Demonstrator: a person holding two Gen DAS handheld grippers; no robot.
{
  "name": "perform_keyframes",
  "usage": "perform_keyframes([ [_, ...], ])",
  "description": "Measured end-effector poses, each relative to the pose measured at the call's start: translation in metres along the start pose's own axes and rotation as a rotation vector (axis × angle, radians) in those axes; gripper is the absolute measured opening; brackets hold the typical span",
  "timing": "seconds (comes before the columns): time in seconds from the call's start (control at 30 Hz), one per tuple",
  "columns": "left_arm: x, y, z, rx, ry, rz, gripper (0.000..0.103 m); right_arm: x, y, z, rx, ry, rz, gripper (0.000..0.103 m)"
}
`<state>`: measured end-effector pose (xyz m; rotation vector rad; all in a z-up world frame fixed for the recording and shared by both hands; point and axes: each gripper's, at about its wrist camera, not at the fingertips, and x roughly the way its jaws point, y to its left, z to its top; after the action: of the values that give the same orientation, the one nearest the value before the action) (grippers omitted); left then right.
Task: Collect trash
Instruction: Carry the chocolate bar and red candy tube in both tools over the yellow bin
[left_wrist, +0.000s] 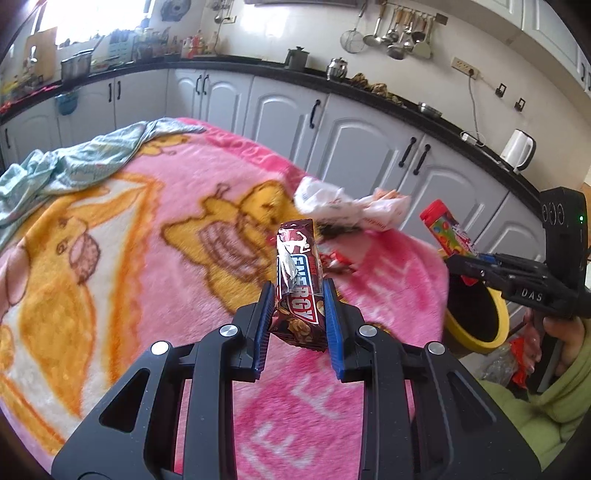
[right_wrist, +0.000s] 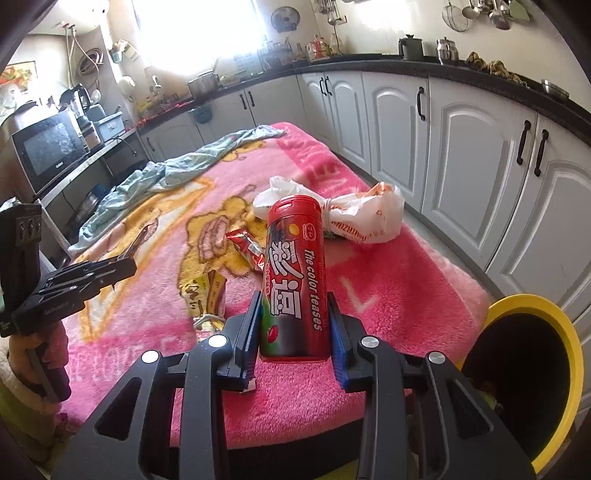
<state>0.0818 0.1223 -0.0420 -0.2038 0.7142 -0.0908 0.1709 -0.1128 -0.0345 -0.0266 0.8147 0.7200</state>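
Energy bar wrapper (left_wrist: 299, 280): centre of the left wrist view, upright, clamped between the left gripper (left_wrist: 300, 314) fingers, above the pink blanket (left_wrist: 166, 229).
Red candy tube (right_wrist: 293, 277): centre of the right wrist view, upright, clamped by the right gripper (right_wrist: 293, 328).
Yellow-rimmed bin (right_wrist: 565, 369): lower right of the right wrist view, beside the blanket edge.
Loose trash: white plastic bag (right_wrist: 373, 218), red wrapper (right_wrist: 245, 247), yellow packet (right_wrist: 207, 295) lying on the blanket.
Teal cloth (left_wrist: 74, 166): upper left, crumpled.

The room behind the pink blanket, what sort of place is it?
Most likely a home kitchen: white cabinets under a dark countertop, ladles and strainers hanging on the wall, and a microwave.
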Motion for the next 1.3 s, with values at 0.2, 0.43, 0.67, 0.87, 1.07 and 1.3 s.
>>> perform_keyframes([
  [0.2, -0.001, -0.024, 0.011, 0.026, -0.020, -0.024, 0.020, -0.025, -0.007, -0.001, 0.002, -0.033, -0.008, 0.031],
  [0.43, 0.002, -0.055, 0.024, 0.059, -0.033, -0.056, 0.020, -0.056, -0.019, -0.001, 0.011, -0.081, -0.015, 0.031],
  [0.67, 0.011, -0.088, 0.036, 0.100, -0.034, -0.103, 0.020, -0.087, -0.037, -0.005, 0.030, -0.128, -0.037, 0.031],
  [0.87, 0.021, -0.117, 0.046, 0.140, -0.039, -0.137, 0.020, -0.108, -0.055, -0.011, 0.060, -0.164, -0.060, 0.031],
  [1.07, 0.031, -0.153, 0.054, 0.185, -0.042, -0.190, 0.020, -0.130, -0.075, -0.018, 0.097, -0.200, -0.094, 0.031],
  [1.3, 0.040, -0.190, 0.058, 0.238, -0.044, -0.243, 0.020, -0.155, -0.097, -0.028, 0.150, -0.248, -0.142, 0.031],
])
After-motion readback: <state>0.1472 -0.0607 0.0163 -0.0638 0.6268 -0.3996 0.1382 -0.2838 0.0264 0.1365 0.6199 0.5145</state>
